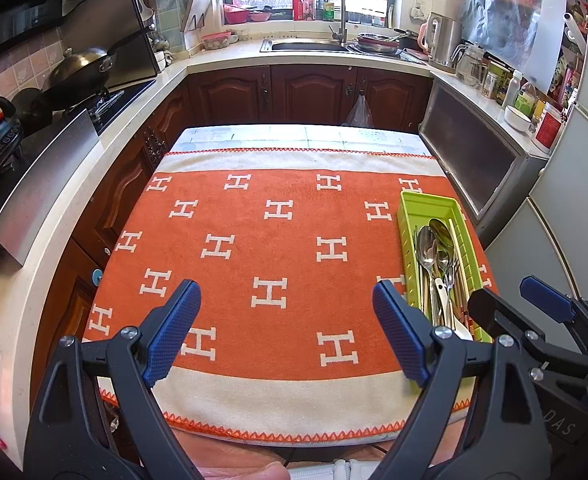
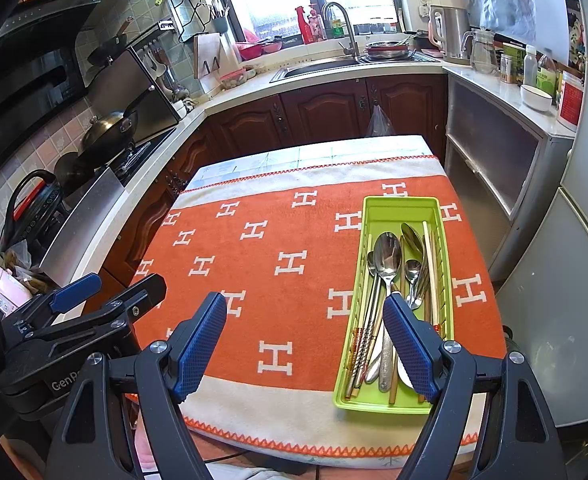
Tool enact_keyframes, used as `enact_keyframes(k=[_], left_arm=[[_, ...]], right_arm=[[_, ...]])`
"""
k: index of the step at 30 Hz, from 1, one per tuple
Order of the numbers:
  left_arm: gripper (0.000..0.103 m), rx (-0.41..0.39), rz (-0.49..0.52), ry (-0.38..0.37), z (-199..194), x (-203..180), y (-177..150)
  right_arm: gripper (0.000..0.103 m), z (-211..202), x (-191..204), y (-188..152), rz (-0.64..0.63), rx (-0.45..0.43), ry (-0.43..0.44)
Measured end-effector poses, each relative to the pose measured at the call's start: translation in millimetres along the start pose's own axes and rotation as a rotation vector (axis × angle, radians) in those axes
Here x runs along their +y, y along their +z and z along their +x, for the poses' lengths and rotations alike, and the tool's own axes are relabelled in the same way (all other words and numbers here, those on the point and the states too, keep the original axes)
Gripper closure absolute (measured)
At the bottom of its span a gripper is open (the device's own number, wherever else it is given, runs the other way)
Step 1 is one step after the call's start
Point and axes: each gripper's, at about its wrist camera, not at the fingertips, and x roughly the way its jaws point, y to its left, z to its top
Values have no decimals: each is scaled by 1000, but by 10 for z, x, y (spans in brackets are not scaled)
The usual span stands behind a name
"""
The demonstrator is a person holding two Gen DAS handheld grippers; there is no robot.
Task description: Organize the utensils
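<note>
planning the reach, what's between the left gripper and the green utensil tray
Only bare orange towel separates the left gripper from the green tray, clearest in the left wrist view.

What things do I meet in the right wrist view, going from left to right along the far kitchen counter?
Wok → cutting board → red spray bottle → faucet → steel kettle → glass pitcher → white bowl.

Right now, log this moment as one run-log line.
left gripper: jaws open, empty | right gripper: jaws open, empty | spoons and chopsticks in green tray | tray on orange blanket, right side
</note>
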Motion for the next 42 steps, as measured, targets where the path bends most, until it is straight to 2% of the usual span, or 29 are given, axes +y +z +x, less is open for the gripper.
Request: enact_keyframes(k=[30,42], left_arm=[[17,3,3,3,8,10,9],[17,7,0,15,2,36,-113]], right_arm=[[21,1,0,-1,2,2,1],[21,40,24,-53,-1,5,-7]])
